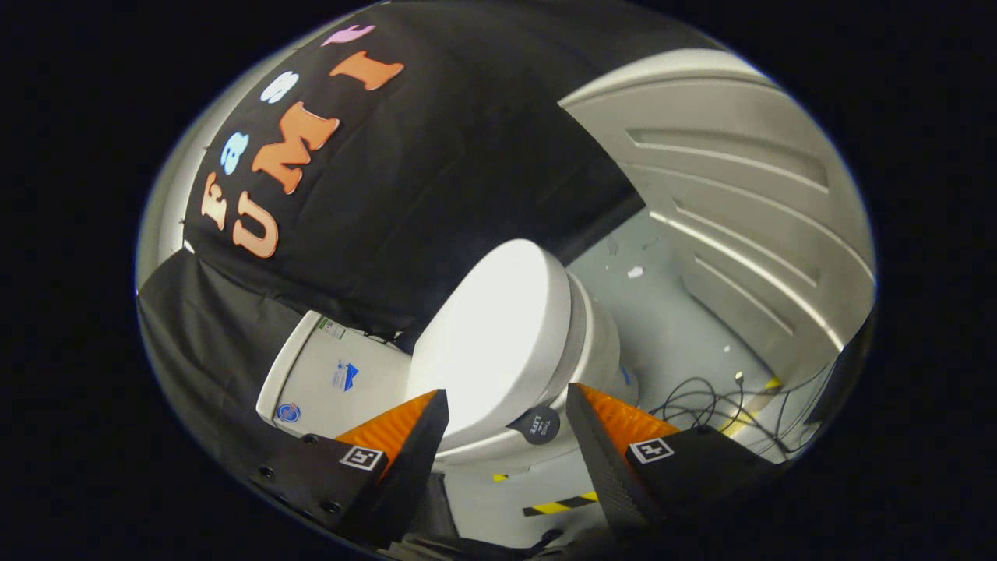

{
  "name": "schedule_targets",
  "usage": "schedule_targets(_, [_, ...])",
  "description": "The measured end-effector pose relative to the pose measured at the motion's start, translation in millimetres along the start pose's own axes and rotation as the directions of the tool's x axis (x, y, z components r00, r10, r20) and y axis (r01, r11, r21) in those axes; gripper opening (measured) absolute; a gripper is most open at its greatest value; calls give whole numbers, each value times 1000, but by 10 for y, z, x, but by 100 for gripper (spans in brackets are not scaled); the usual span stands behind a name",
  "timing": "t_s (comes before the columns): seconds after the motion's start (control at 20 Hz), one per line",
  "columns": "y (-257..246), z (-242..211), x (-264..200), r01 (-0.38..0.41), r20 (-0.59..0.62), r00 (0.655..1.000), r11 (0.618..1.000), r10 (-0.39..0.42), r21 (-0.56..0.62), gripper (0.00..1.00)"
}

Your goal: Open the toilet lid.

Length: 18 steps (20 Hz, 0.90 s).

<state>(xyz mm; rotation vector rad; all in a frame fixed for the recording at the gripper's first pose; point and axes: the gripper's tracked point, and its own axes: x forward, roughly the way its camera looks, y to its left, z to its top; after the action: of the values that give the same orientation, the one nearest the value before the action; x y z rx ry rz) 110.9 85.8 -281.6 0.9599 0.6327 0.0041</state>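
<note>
On the left we see the white toilet tank (pixel 327 382), pushed up against the black cloth wall (pixel 436 171). Next to it is the toilet lid (pixel 491 327), white and smooth, lying shut on the bowl (pixel 600 351). Our gripper (pixel 506 425) has its 2 fingers spread apart, holding nothing. The front of the lid sits just ahead of the fingers and between them, with the left finger (pixel 405 428) in front of the lid's near side. We cannot tell if that finger touches it yet. A small round dark tag (pixel 540 425) hangs at the lid's front edge, between the fingers. What could go wrong? The lid is smooth and curved, so we think the fingers could slip off if they only catch a thin bit of the edge. If we pinch too deep, we might grab the seat under the lid too and lift both. If we let go early, the lid could drop back down. There is little room behind, so the lid should stop when it leans on the tank. Going right, the pale floor (pixel 670 327) is open beside the bowl, so we have room to move there. Farther right lie loose black cables (pixel 701 401), yellow and black tape (pixel 557 505) and the ribbed gray side wall (pixel 740 195), which we should stay away from.
</note>
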Motion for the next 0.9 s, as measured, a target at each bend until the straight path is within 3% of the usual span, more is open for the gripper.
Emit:
schedule_targets(0.15, [-144,-270,105,6,-118,993,989,12,146,98])
schedule_targets(0.35, [-165,-282,313,-29,-74,996,947,55,320,90])
schedule_targets(0.45, [-216,-336,417,-20,-51,998,947,38,321,83])
schedule_targets(0.55, [-223,-310,411,-28,-37,998,939,43,343,83])
schedule_targets(0.7, [-341,-514,494,27,-107,994,939,10,343,83])
schedule_targets(0.8, [-275,-467,554,5,-90,996,944,27,330,83])
schedule_targets(0.9, [-332,-493,625,39,-90,996,951,-12,306,58])
